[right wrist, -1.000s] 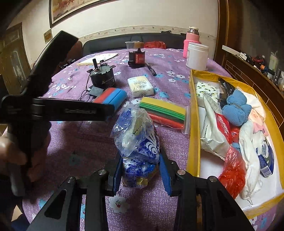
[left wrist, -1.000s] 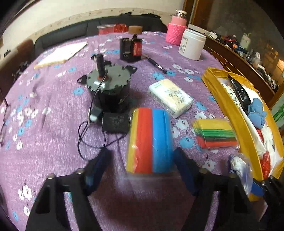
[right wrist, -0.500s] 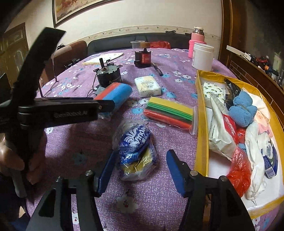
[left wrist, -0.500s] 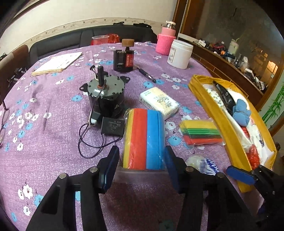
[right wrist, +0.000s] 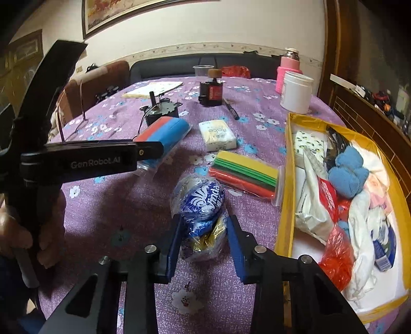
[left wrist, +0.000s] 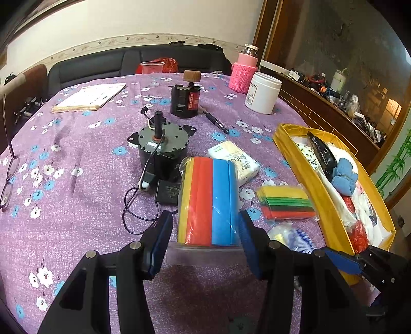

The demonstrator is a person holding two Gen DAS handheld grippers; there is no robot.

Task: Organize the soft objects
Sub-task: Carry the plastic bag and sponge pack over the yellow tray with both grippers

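On purple cloth, bagged sponge block striped yellow-red-blue.

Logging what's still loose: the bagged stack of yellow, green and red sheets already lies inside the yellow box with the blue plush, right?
Not quite. In the right wrist view the bagged sheet stack lies on the purple tablecloth, just outside the yellow box. The blue plush is inside.

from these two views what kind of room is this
Most likely a home dining or living room: a round table under a purple floral cloth, a dark sofa along the wall, and a framed picture hanging above it.
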